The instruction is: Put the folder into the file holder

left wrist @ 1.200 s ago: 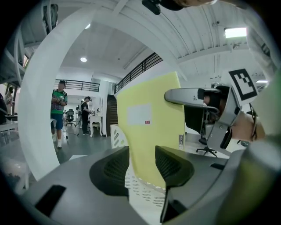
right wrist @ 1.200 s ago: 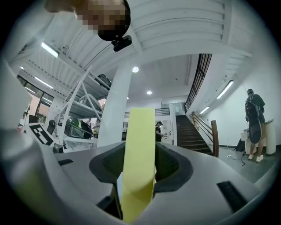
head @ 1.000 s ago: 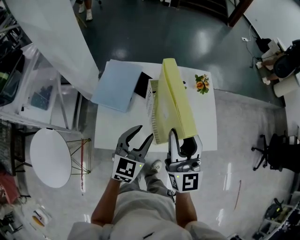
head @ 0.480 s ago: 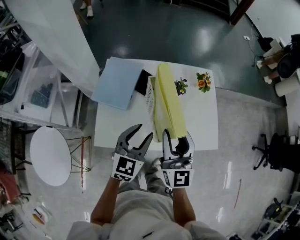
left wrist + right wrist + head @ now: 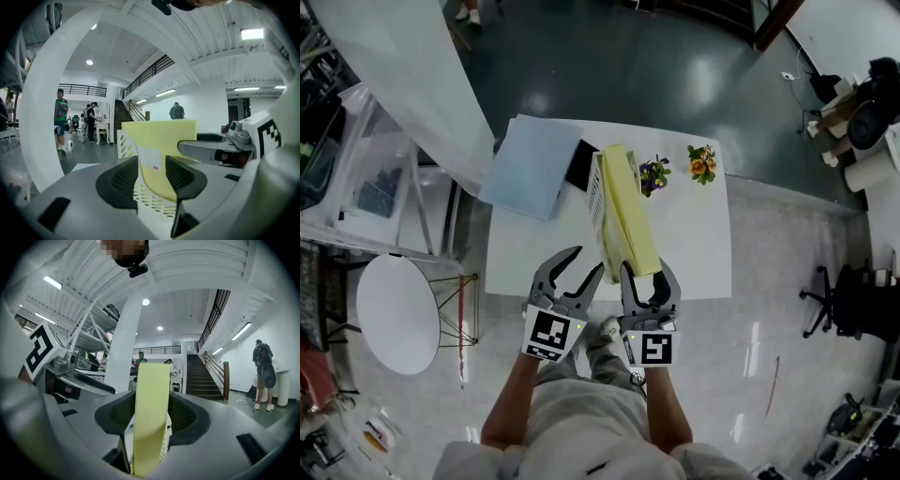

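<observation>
The yellow folder (image 5: 625, 214) stands on its edge in the white slotted file holder (image 5: 597, 192). Its long top edge runs from the far side of the table toward the person, and its near end reaches past the holder's near end. The holder sits upright near the middle of the white table (image 5: 698, 248).

The right gripper (image 5: 647, 274) has the folder's near edge between its two jaws. In the right gripper view the dark pads lie close against either yellow face. These jaws have just been opening slightly, with the folder between them.

The left gripper (image 5: 590, 259) hangs just beside it at the table's near edge. Its jaws are spread and pinch nothing. The folder and the holder's slotted wall show beyond the gap between them in the left gripper view.

Farther out on the table, a pale blue folder (image 5: 530, 169) lies flat at the far left corner, partly overhanging the edge. A flat black object (image 5: 581, 166) lies between it and the holder. Two small potted flowers stand to the right of the holder, one purple (image 5: 653, 173) close to the folder and one orange (image 5: 702, 163) nearer the far right corner.
</observation>
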Motion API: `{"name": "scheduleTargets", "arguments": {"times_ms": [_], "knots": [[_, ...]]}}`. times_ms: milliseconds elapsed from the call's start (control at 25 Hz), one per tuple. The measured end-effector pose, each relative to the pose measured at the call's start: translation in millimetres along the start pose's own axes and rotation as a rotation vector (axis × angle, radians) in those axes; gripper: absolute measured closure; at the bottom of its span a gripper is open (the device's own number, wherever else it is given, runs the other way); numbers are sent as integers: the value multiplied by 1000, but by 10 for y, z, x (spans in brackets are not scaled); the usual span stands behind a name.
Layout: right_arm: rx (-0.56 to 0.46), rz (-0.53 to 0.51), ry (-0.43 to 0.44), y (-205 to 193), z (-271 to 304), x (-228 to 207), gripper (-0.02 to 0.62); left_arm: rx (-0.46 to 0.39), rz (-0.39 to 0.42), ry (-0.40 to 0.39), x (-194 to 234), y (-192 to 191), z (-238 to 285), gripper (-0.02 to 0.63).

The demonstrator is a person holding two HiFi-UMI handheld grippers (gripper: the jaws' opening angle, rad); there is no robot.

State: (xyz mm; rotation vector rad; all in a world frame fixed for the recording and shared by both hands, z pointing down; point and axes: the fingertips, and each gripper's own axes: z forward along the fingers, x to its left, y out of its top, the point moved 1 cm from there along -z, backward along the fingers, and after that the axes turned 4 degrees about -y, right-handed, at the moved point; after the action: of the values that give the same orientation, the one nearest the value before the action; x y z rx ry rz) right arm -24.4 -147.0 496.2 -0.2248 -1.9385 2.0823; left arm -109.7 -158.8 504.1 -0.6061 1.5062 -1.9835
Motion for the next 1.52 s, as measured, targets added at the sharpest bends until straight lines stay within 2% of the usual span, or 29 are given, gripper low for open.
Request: {"name": "scheduleTargets", "arguments": {"times_ms": [400,520,760,920,1520], "knots": [[-10,-21,-23,158,-98,-56,345,-29,-8,-22,-67,73,-46,410],[49,-15,-18,139,-222,-71,341,-45,-5,-27,-90,116,-92,410],[51,-19,-47,171,-404,-134,341,-63,-3,-39,-135,157,-206,410],[130,-12,-42,64,-562,-101,342,-62,-6,-48,-172,138,-288,410],[126,9,-85,142,-645,-42,342,-70,7,-61,-135,160,-414,411]]}}
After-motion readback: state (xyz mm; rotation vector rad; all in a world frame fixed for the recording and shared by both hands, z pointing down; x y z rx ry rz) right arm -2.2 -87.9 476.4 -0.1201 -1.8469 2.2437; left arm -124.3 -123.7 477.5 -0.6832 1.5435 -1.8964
